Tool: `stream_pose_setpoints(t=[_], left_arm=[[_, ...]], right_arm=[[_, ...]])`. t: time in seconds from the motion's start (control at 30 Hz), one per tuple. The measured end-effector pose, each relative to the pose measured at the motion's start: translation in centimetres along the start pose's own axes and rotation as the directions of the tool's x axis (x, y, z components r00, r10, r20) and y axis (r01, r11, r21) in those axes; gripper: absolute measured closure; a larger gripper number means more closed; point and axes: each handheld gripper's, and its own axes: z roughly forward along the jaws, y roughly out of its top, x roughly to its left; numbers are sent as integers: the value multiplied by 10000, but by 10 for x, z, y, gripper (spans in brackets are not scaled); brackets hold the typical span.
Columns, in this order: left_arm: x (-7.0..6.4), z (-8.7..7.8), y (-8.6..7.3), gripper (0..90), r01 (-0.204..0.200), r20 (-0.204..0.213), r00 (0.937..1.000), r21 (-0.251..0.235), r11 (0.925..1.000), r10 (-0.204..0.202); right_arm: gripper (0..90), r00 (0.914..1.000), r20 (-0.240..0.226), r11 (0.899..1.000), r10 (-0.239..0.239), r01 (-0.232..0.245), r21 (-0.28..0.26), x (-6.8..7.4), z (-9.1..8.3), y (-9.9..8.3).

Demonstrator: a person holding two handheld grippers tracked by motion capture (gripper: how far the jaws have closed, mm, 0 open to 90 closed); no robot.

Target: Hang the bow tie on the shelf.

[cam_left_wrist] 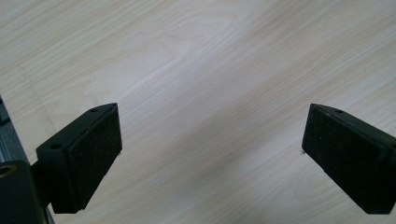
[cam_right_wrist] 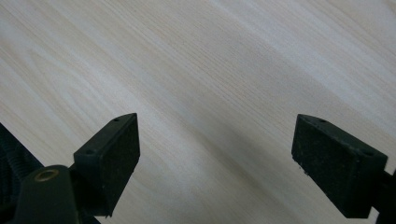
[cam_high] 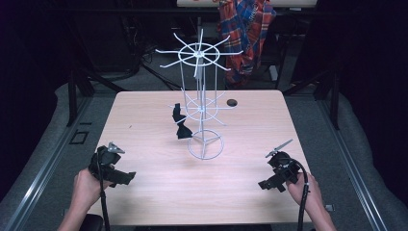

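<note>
A white wire rack [cam_high: 201, 103] with two tiers of spokes stands upright on the wooden table [cam_high: 154, 187], toward the back middle. A small black object [cam_high: 180, 122] hangs from a lower spoke on its left side. My left gripper [cam_high: 126, 177] rests low over the table's front left, held by a hand. In the left gripper view its gripper [cam_left_wrist: 210, 158] is open, with bare wood between the pads. My right gripper [cam_high: 267, 185] sits at the front right. It [cam_right_wrist: 215, 163] is open too, with nothing between its jaws.
A round hole [cam_high: 232, 102] lies in the tabletop behind the rack. A plaid cloth [cam_high: 244, 33] hangs beyond the far edge. Dark metal stand legs [cam_high: 77, 91] flank the table on a grey floor.
</note>
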Motion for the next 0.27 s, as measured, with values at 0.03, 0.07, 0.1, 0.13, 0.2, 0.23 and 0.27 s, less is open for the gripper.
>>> stream_pose_setpoints(t=[0.03,0.07,0.1,0.13,0.2,0.23,0.27], left_arm=[[2,2,-1,41,81,52,10000,53,10000,-81],[4,5,-2,34,167,154,9997,89,9998,-168],[5,6,-3,26,222,188,9996,135,9997,-224],[7,9,-3,20,238,240,9994,205,9995,-243],[9,12,-4,2,330,271,9991,260,9991,-337],[10,12,-4,3,378,260,9989,182,9991,-383],[11,12,-4,3,368,273,9989,151,9992,-372]], right_arm=[[151,10000,0,10000,28,-28,-10,0,1,0],[151,10000,-16,10000,4,-4,-6,0,1,0],[151,10000,-23,10000,-23,23,18,0,2,0],[151,10000,-33,10000,-20,20,54,0,2,0],[151,10000,-3,10000,9,-9,48,0,2,1],[151,10000,20,10000,3,-3,4,0,3,1],[151,10000,28,10000,17,-17,-3,0,3,1]])
